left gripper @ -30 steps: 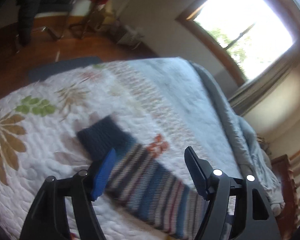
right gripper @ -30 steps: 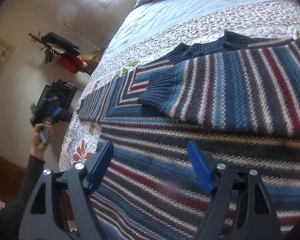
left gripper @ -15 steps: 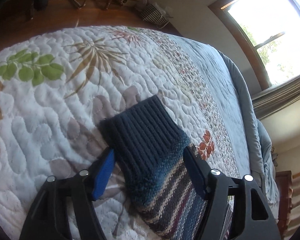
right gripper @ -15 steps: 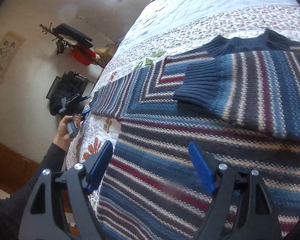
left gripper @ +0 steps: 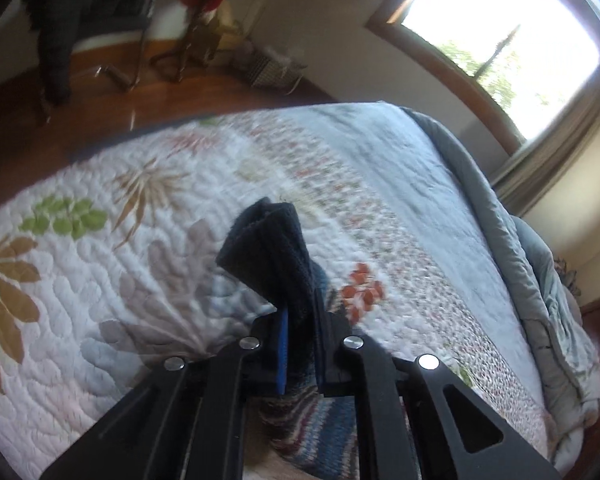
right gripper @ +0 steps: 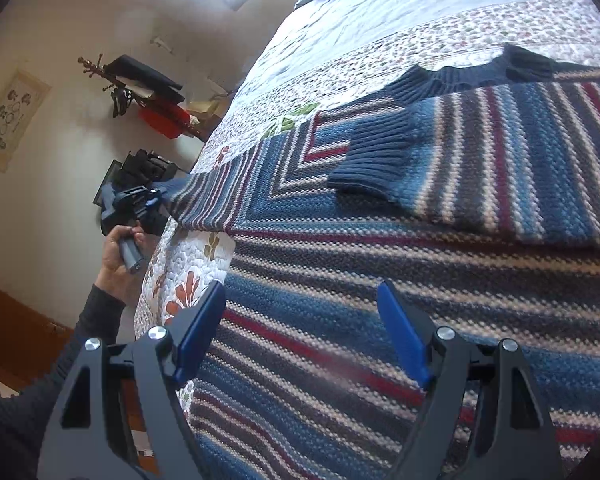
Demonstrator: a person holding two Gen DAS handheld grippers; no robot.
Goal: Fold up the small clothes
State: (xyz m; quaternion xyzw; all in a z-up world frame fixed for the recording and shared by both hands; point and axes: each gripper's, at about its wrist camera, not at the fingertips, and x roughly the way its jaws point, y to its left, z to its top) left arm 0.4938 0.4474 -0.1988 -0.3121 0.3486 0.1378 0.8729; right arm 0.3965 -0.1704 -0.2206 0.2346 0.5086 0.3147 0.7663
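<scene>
Two black hand-held grippers with blue pads work over a bed covered by a white quilted bedspread (left gripper: 80, 360) printed with leaves and flowers. A blue, cream and dark-red striped knitted sweater (right gripper: 380, 280) lies spread flat across the bedspread, one sleeve already folded over its chest, the ribbed navy cuff (right gripper: 376, 160) lying on top. The left gripper (left gripper: 300, 344) is clenched on the other sleeve's navy ribbed cuff (left gripper: 272, 252) near the bed's side edge; the cuff stands bunched and raised off the quilt. A second ago those jaws stood wide around the flat cuff; they have just been closing onto it. The right gripper (right gripper: 300, 328) hangs released above the sweater's lower body, nothing between its pads, much as before. A hand (right gripper: 120, 256) in a dark sleeve (right gripper: 60, 360) grips the left tool's handle beside the bed. Beyond: a wooden floor (left gripper: 100, 112), a bright window (left gripper: 500, 36), a coat stand (right gripper: 140, 92) hung with dark and red things, a grey blanket (left gripper: 540, 280) along the bed's far edge.
</scene>
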